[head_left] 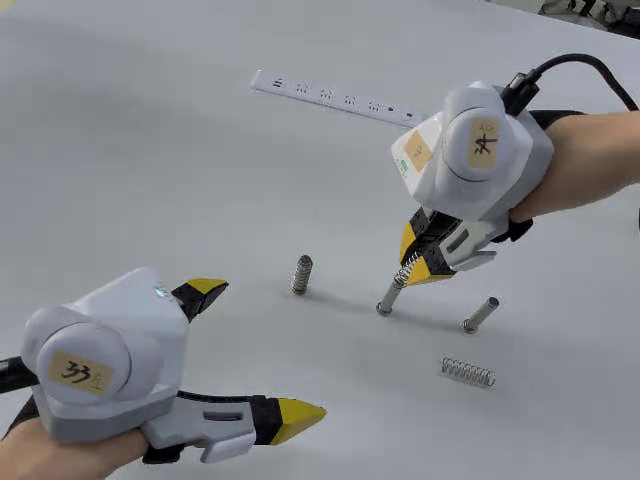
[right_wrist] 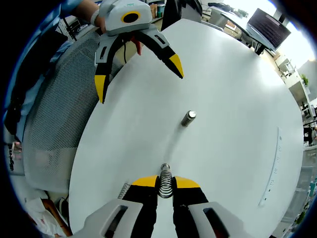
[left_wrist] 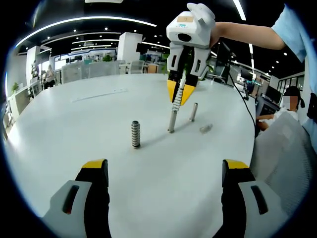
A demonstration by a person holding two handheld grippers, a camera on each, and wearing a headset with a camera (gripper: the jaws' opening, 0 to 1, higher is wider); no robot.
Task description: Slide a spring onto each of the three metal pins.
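At a white workbench (head_left: 150, 170), the right gripper (head_left: 416, 266) pinches a spring (head_left: 406, 270) between its nearly closed, yellow-tipped jaws, the coil in line with the top of the upright middle pin (head_left: 386, 300) and touching it. Left of that pin stands a sprung pin (head_left: 302, 273), its coil fully on. To the right stands a bare pin (head_left: 480, 314), with a loose spring (head_left: 467, 372) lying flat just in front of it. The left gripper (head_left: 255, 350), jaws wide and empty, hangs well to the middle pin's near left. A power strip (head_left: 335, 97) lies far beyond.
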